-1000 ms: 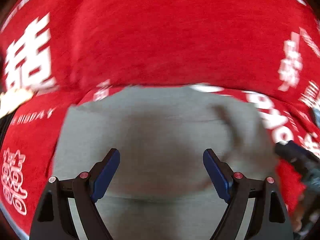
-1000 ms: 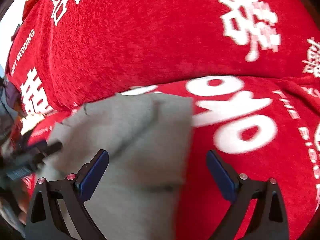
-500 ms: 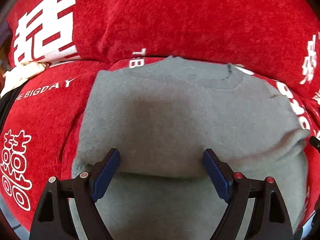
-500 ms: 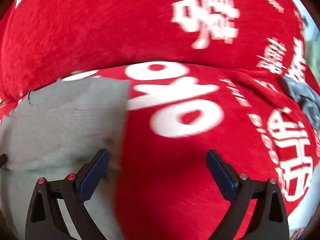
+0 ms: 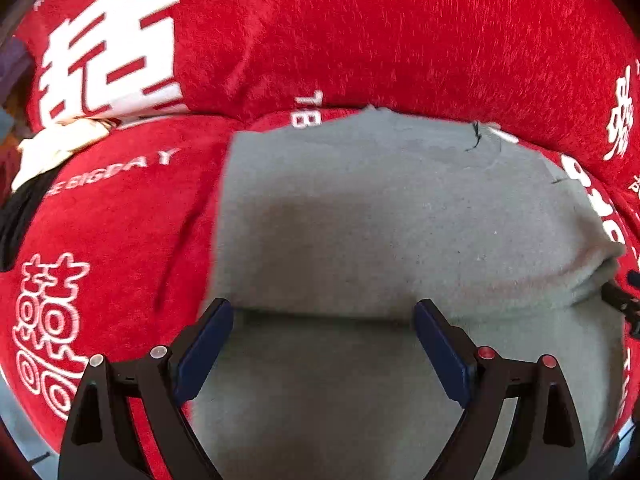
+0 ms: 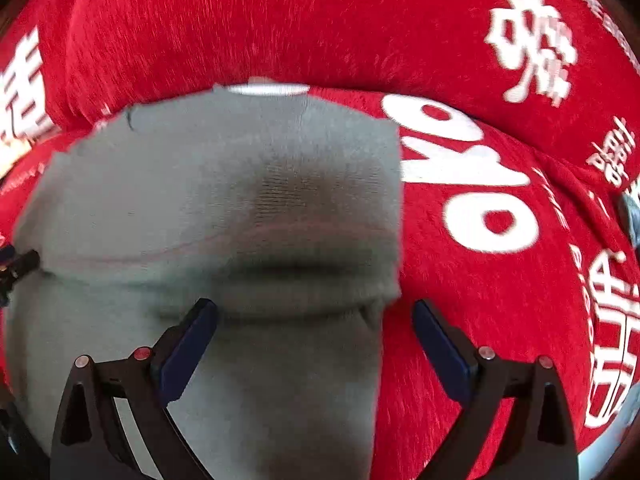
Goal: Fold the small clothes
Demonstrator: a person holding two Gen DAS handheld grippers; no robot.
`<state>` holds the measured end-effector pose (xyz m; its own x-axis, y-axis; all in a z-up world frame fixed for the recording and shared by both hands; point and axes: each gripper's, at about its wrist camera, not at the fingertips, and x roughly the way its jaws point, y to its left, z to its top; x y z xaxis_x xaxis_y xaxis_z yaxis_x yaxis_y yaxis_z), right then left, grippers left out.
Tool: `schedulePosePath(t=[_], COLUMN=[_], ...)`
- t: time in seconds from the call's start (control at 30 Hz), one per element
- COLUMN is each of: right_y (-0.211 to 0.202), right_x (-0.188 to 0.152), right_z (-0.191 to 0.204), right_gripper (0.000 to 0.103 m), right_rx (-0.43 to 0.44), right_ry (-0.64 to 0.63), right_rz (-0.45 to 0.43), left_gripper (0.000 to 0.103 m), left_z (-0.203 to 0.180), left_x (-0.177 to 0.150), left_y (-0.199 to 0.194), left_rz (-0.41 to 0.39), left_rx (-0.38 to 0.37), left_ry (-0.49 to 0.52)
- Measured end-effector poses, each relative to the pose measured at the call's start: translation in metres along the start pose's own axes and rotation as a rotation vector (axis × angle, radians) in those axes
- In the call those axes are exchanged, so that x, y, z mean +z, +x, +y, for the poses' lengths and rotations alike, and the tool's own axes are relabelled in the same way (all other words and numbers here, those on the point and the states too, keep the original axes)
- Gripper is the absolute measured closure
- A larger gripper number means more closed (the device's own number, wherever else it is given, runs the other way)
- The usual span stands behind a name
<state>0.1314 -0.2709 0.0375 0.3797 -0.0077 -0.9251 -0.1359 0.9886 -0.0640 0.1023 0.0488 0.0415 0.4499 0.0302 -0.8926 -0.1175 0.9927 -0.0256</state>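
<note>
A small grey knit garment (image 5: 380,220) lies flat on a red plush cover (image 5: 360,40) printed with white characters. A folded edge runs across it just beyond both pairs of fingertips. My left gripper (image 5: 322,306) hovers over the garment's left part, its jaws opening; cloth lies below them and the pads press on nothing. In the right wrist view the garment (image 6: 200,200) fills the left and middle. My right gripper (image 6: 315,304) stands open over the garment's right part, its right finger above the red cover (image 6: 500,300).
A white cloth (image 5: 60,148) and something black lie at the cover's left edge. A grey-blue item (image 6: 630,216) sits at the far right. A raised red cushion (image 6: 280,28) runs behind the garment. A black tool part (image 5: 618,300) pokes in at the right edge.
The right gripper has swung back left, from over bare red cover to over the garment's right edge. The left gripper has shifted, so the garment's left edge is near its left finger.
</note>
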Motion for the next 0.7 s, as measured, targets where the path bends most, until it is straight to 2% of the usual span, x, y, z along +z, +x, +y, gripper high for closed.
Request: schedulePosePath(t=[0.07,0.1,0.17,0.2,0.23,0.3,0.33,0.37,0.4,0.43,0.57,0.63,0.7], right_y=[-0.016,-0.02,-0.017,-0.011,0.002,0.03,0.046,0.064,0.069,0.072,0.088,0.075,0.044], right_x=[0.004,0.009,0.022,0.028,0.035,0.045,0.048,0.05,0.054,0.058,0.086,0.088,0.075], right_z=[0.008,0.015,0.029,0.034,0.039,0.045,0.045,0.042,0.039,0.038,0.033,0.033,0.036], right_gripper=[0.004,0.004,0.004,0.004,0.004,0.004,0.004,0.004,0.0,0.0,0.0,0.0,0.0], right_rx=[0.025,0.065,0.136,0.141,0.133,0.104,0.064,0.023,0.026,0.025,0.022,0.022,0.078], right_ry=[-0.022,-0.028,-0.035,-0.036,-0.031,-0.017,-0.005,0.006,0.014,0.019,0.052,0.072,0.076], right_rz=[-0.057,-0.068,-0.099,-0.099,-0.078,-0.004,0.047,0.09,0.057,0.03,0.071,0.077,0.006], left_gripper=[0.011,0.011,0.011,0.011,0.011,0.011,0.004,0.0,0.0,0.0,0.0,0.0,0.0], left_z=[-0.002,-0.007,-0.024,-0.03,-0.035,-0.038,-0.036,-0.035,-0.034,-0.03,-0.018,-0.018,-0.02], left_x=[0.004,0.008,0.022,0.027,0.034,0.045,0.05,0.056,0.062,0.072,0.099,0.098,0.084], left_y=[-0.008,-0.008,-0.002,0.002,0.011,0.038,0.05,0.057,0.061,0.072,0.084,0.07,0.043], left_rz=[-0.009,-0.007,-0.008,-0.004,0.017,0.085,0.108,0.085,0.071,0.079,0.132,0.126,0.069], left_rx=[-0.044,-0.058,-0.083,-0.088,-0.095,-0.06,-0.037,-0.022,-0.005,-0.002,-0.002,0.003,-0.051], left_ry=[0.007,0.012,0.04,0.053,0.059,0.038,0.028,0.026,0.023,0.002,-0.077,-0.075,-0.048])
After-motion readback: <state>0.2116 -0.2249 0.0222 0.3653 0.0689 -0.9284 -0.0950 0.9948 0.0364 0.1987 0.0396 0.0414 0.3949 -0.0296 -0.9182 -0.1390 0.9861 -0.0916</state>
